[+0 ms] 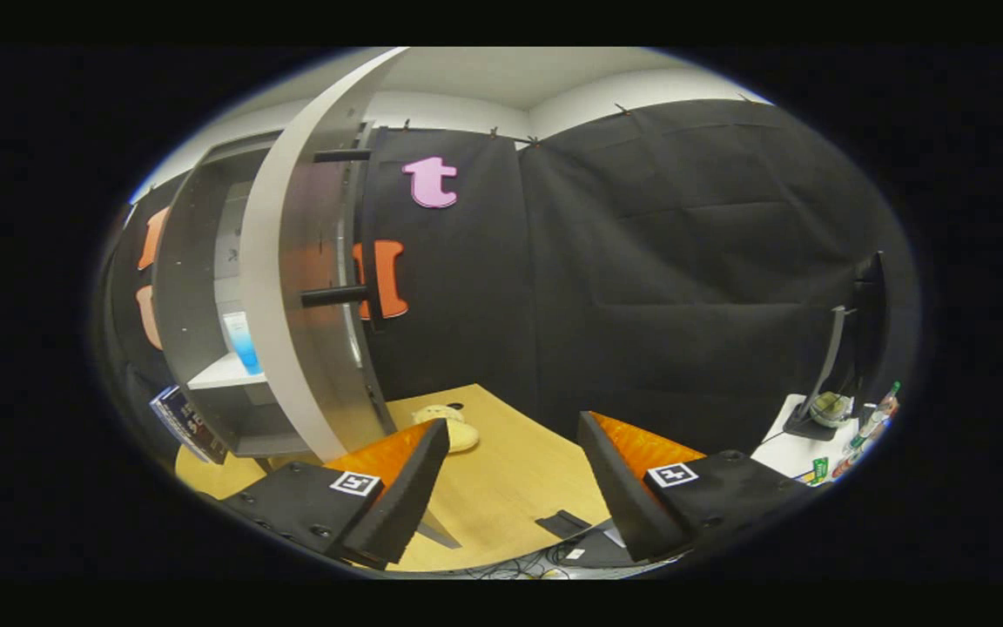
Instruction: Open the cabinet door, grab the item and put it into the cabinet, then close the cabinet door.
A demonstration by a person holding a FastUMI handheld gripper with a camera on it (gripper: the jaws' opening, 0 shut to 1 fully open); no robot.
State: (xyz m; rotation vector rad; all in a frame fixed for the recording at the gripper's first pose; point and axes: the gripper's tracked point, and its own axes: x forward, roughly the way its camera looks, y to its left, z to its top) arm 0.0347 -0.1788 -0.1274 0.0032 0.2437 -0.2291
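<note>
Tabletop (510, 488): toy (449, 427) beyond hand-held gripper (514, 453).

The place was a recording booth set up indoors, not a lived-in home. Black cloth (684, 261) clipped along its top edge hung as walls behind a wooden table (519, 488). On that table stood a grey cabinet (205, 287) with its door (292, 287) swung open. Right of the table, a white side desk (793, 448) carried a monitor (863, 331) and bottles, and cables (519, 570) lay at the table's near edge.

Wooden table (510, 488), side desk (793, 453), monitor (863, 331)
</note>
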